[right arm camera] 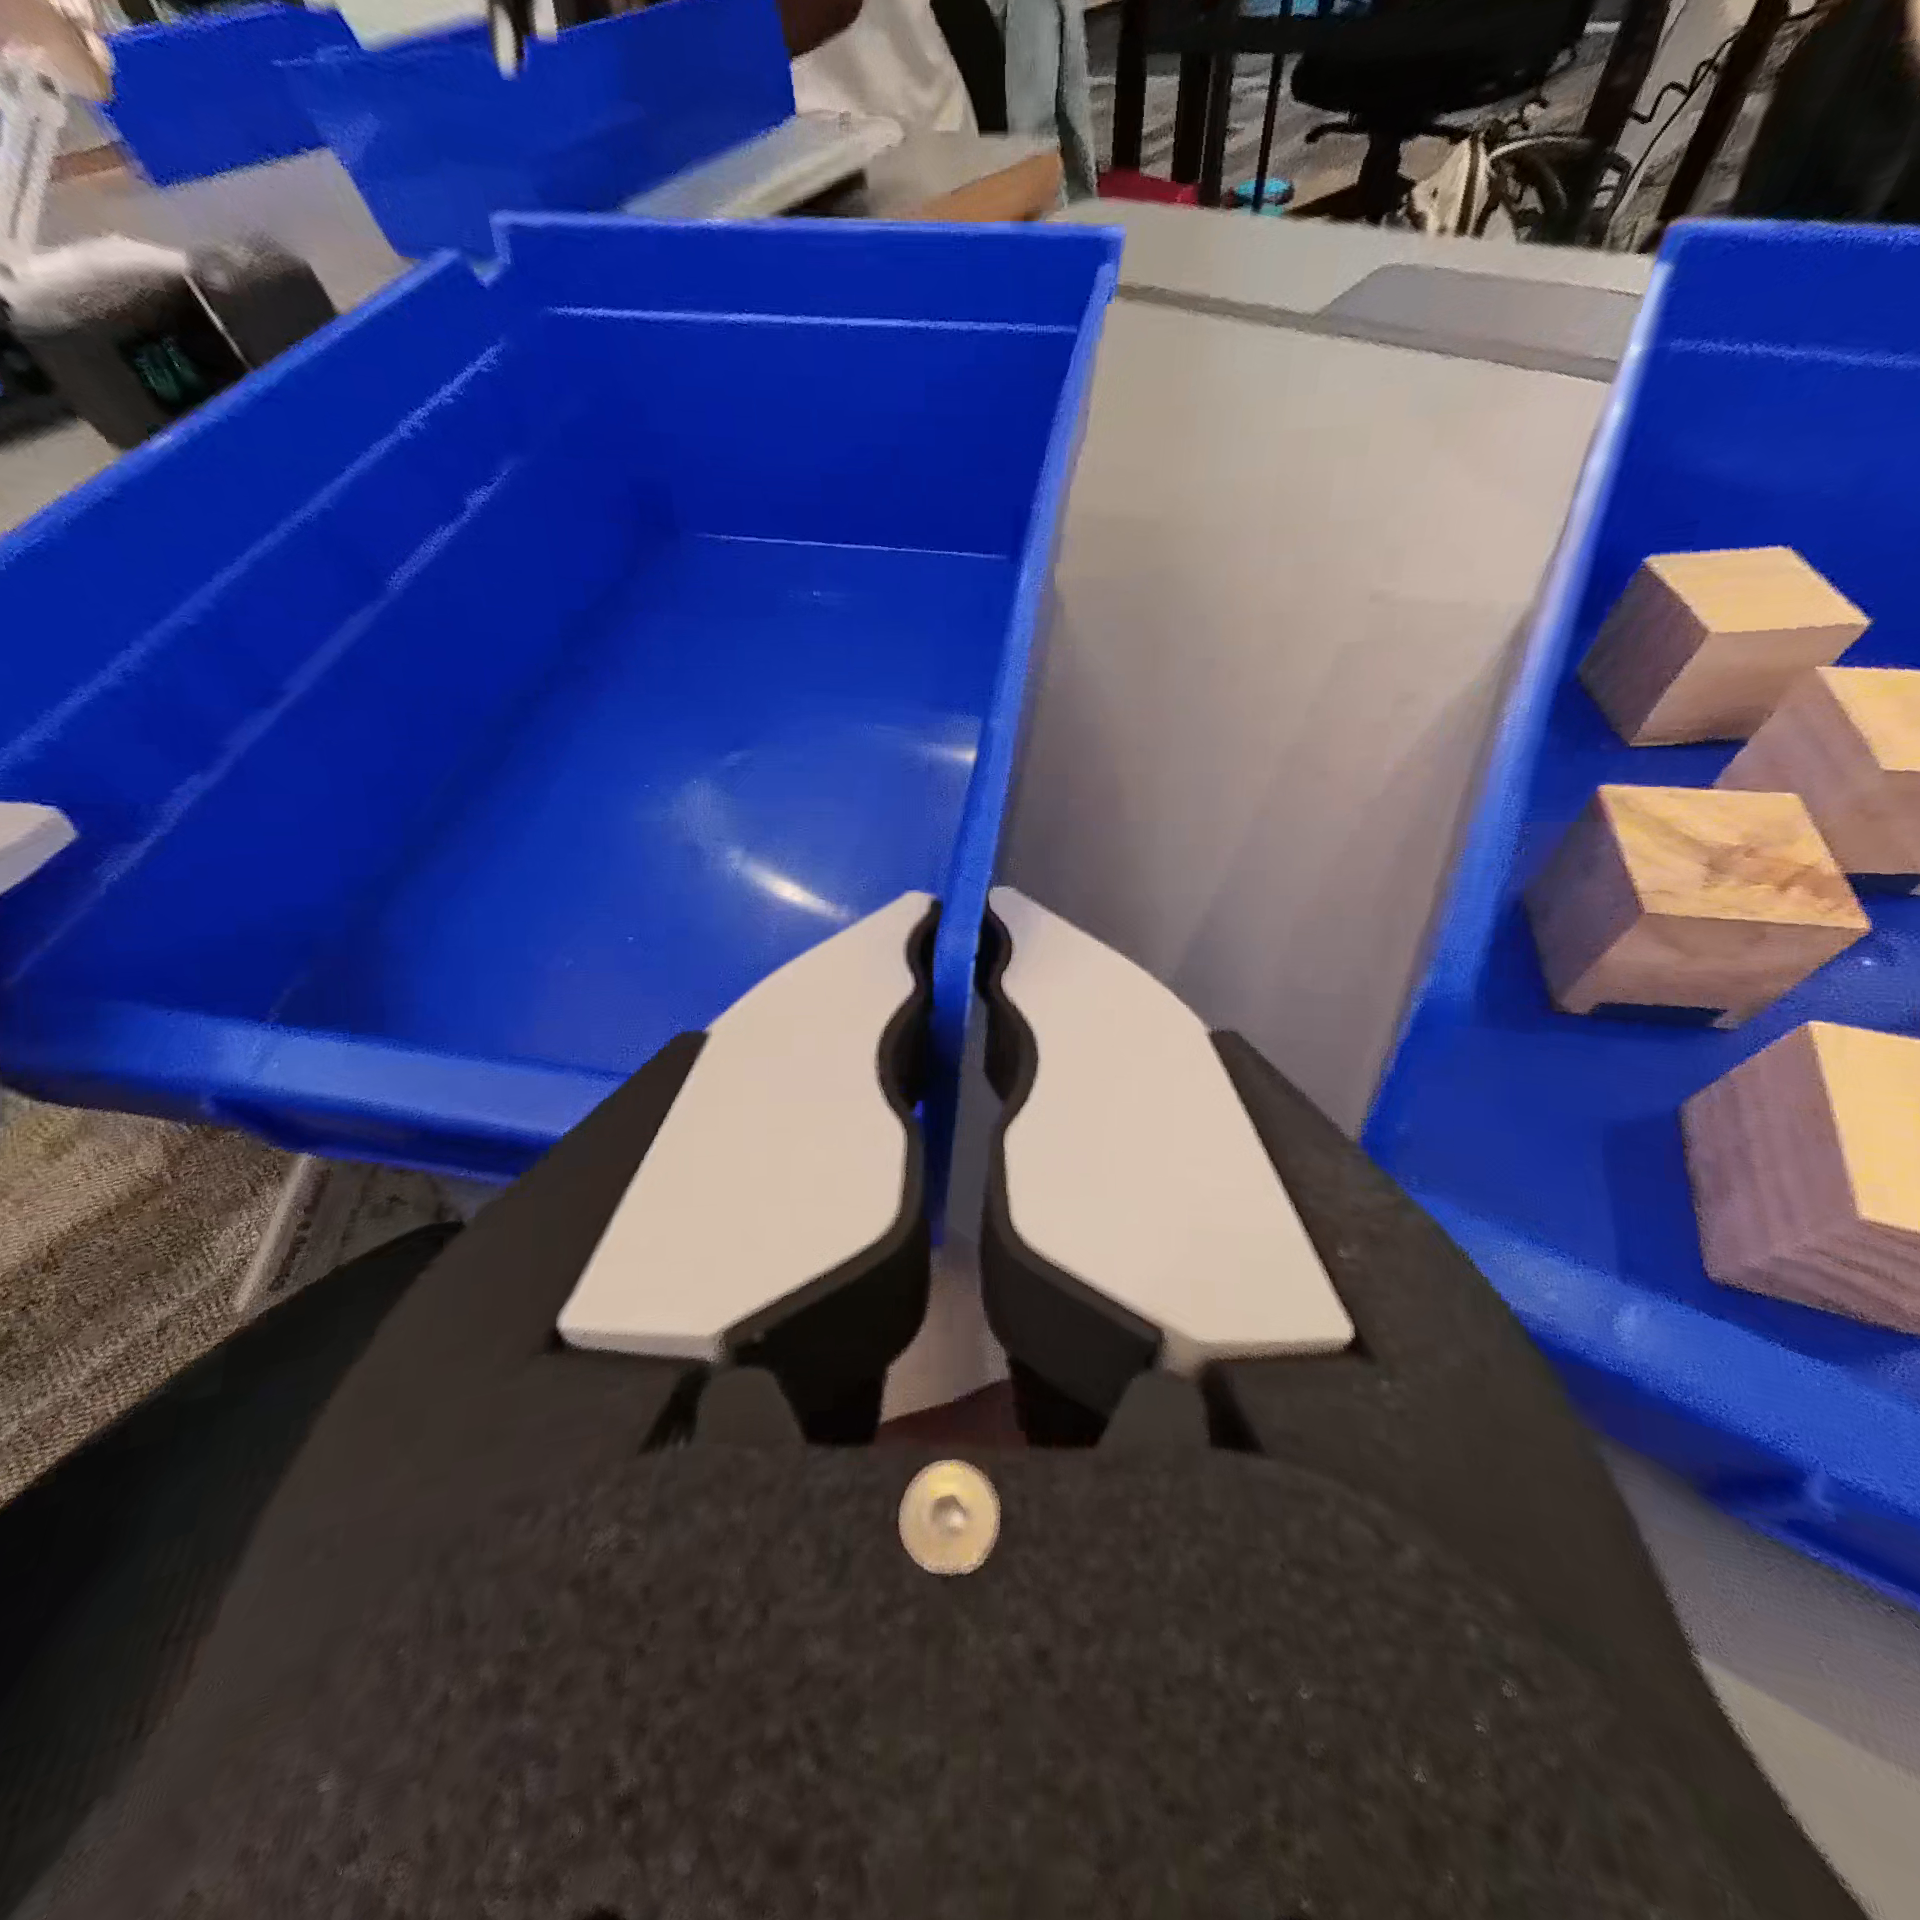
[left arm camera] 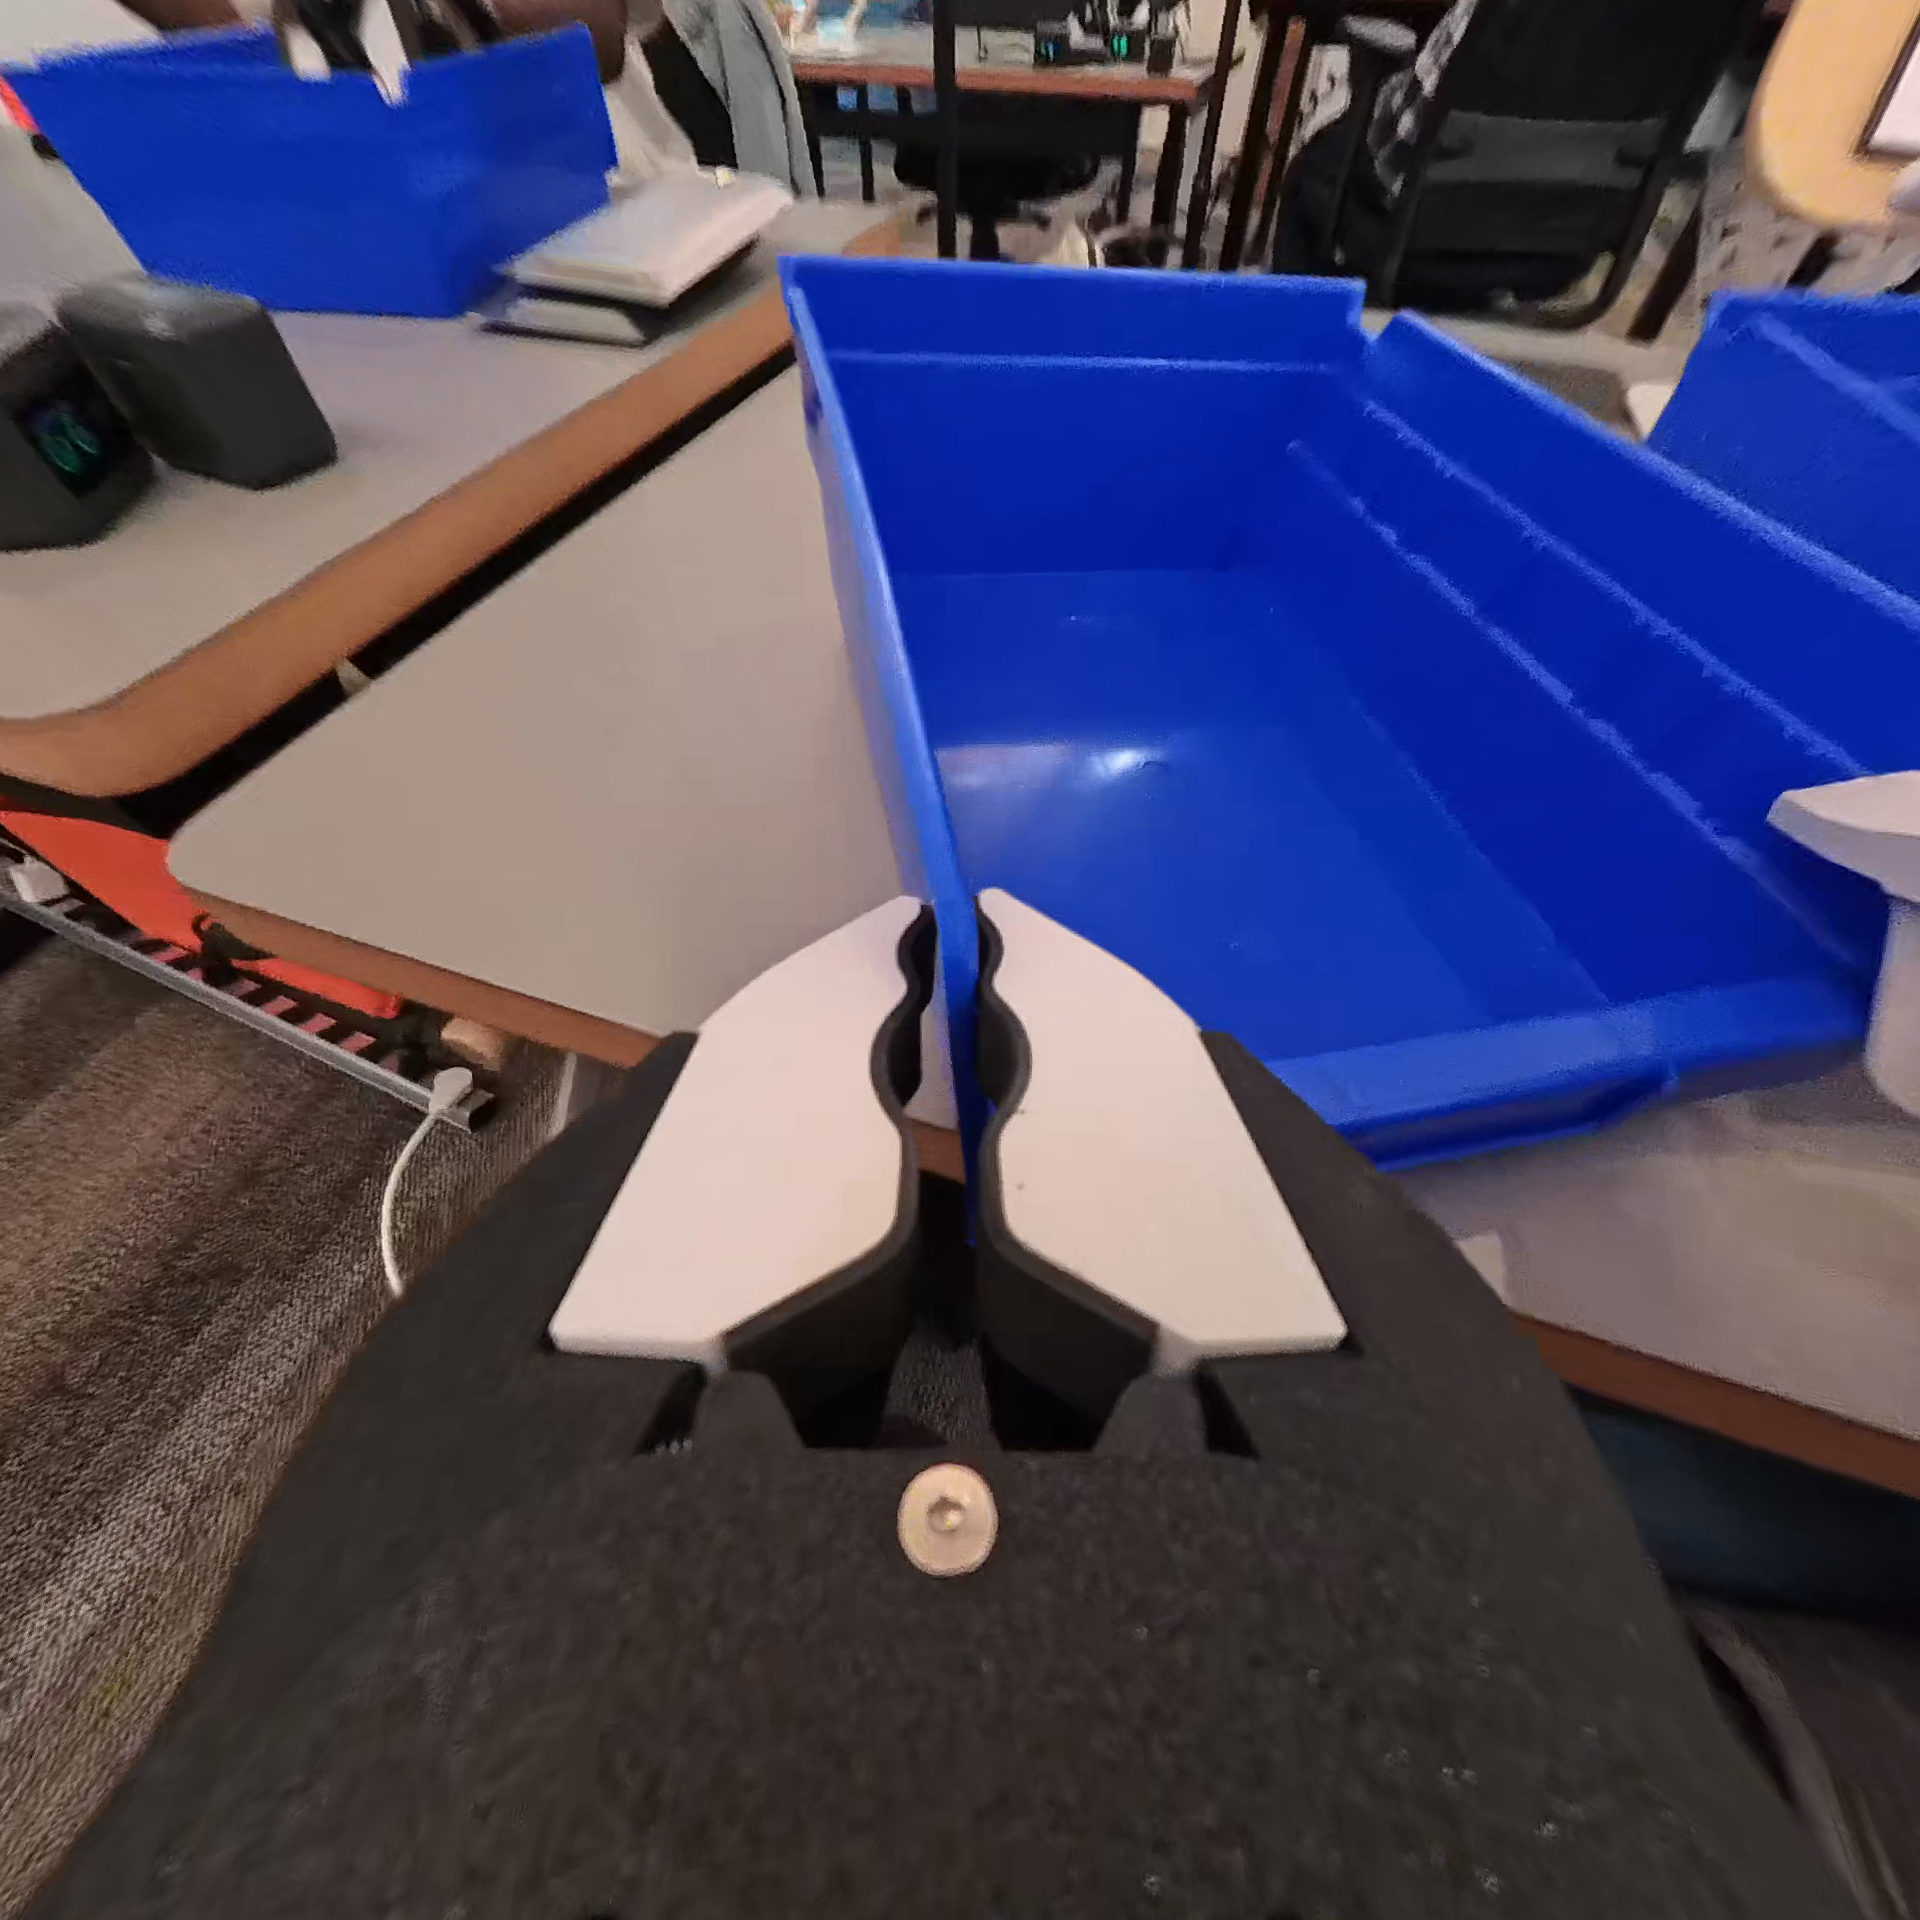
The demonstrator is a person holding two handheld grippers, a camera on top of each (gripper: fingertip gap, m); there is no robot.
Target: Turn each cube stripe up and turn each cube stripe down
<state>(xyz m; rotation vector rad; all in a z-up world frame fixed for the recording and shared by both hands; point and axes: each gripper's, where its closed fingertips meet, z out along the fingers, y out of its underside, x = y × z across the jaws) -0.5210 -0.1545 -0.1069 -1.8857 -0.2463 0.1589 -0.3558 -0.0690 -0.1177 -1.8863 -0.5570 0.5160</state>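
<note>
Four cubes: wooden cubes lie in the second blue bin at the right of the right wrist view, pale faces up; no stripe can be made out.
Empty bin: a blue bin sits on the grey table, well apart from the cubes' bin.
Left gripper: jaws pinched on the empty bin's left side wall.
Right gripper: jaws pinched on the same bin's right side wall.
Surroundings: more blue bins behind; dark boxes on the neighbouring table.
</note>
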